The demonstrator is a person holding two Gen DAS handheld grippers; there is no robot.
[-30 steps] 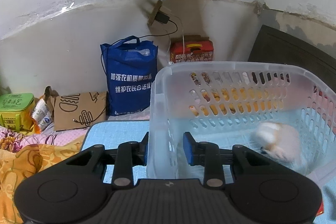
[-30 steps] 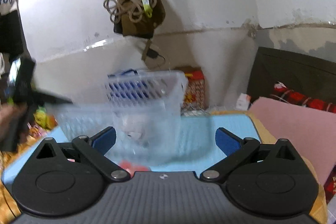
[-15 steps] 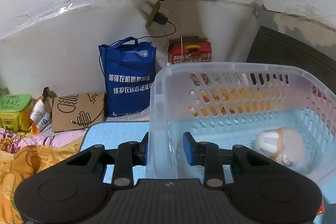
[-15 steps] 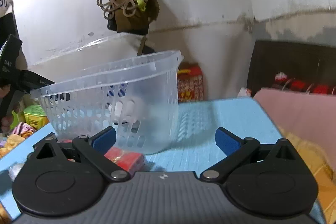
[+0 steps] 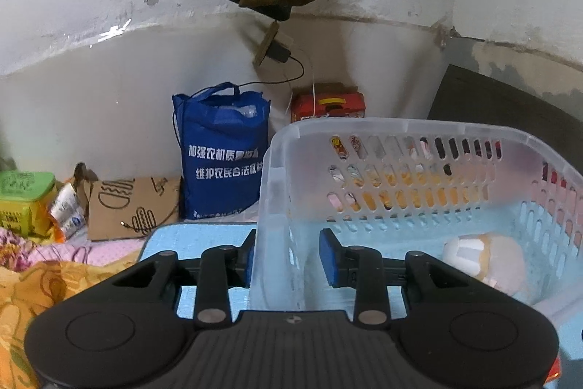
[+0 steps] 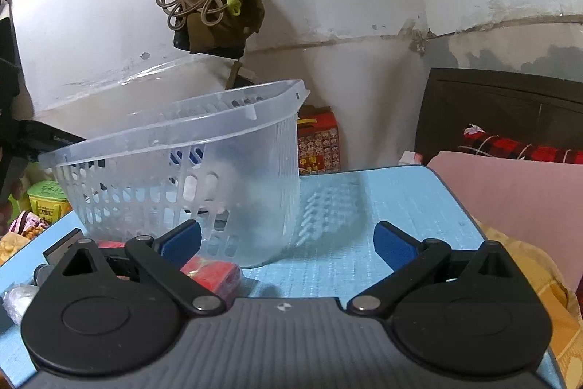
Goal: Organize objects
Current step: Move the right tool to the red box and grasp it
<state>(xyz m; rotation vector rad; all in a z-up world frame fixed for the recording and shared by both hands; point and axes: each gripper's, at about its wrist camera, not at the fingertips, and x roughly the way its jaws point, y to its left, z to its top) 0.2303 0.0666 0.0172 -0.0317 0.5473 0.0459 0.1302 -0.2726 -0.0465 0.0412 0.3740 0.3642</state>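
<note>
In the left wrist view, the left gripper [image 5: 286, 256] has its two blue pads on either side of the near wall of a clear plastic basket [image 5: 408, 130]. One pad is outside the wall and one is inside. I cannot tell if the pads are squeezing the wall. A soft cream toy [image 5: 484, 259] lies inside the basket, at the right side. The basket sits on a light blue mat [image 5: 189, 236]. Far back by the wall stand a blue bag [image 5: 222, 152] and a red box [image 5: 328, 102].

In the right wrist view, the right gripper [image 6: 288, 239] is spread wide and holds nothing. The basket [image 6: 175, 148] is tilted, with its right end higher. It sits on the blue mat [image 6: 382, 199], left of the middle. A red packet [image 6: 215, 274] lies near the basket, just by the left pad.
</note>
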